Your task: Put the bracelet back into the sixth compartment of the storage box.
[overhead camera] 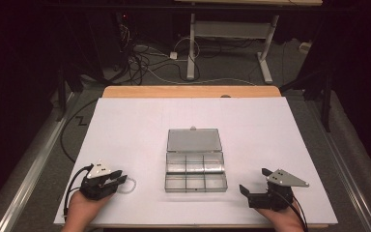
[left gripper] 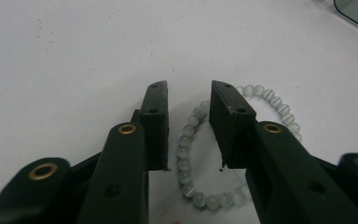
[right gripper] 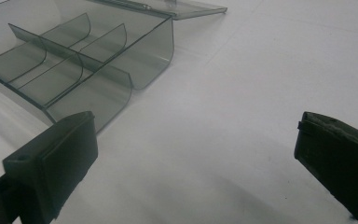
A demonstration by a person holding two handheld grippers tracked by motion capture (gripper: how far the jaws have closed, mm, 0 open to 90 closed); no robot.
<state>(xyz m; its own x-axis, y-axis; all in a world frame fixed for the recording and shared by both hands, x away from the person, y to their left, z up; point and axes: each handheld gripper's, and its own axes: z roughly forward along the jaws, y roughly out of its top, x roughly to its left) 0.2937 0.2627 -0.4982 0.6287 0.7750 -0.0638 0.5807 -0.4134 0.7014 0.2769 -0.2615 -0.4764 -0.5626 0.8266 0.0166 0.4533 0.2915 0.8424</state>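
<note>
Bracelet [left gripper: 200,154]: round beads, pale grey-white, glossy and translucent, like glass or polished stone. Box [overhead camera: 195,166]: clear smoke-tinted plastic, smooth and shiny, thin dividers and lid alike. Table cover [overhead camera: 270,130]: white, matt, smooth, paper-like; wooden table edge [overhead camera: 188,91], light and satin. Left gripper [left gripper: 189,100]: matt black plastic with brass-coloured rivets. Right gripper [right gripper: 196,163]: matt black plastic, pads slightly rough.

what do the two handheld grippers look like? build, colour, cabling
Both are black two-jaw units. The left gripper and right gripper each carry a grey three-cornered plate on top, and a black cable trails back from each. In the left gripper view the blocky rectangular fingers sit on arms with brass-coloured pivot bushings. No sleeves visible at the hands.
</note>
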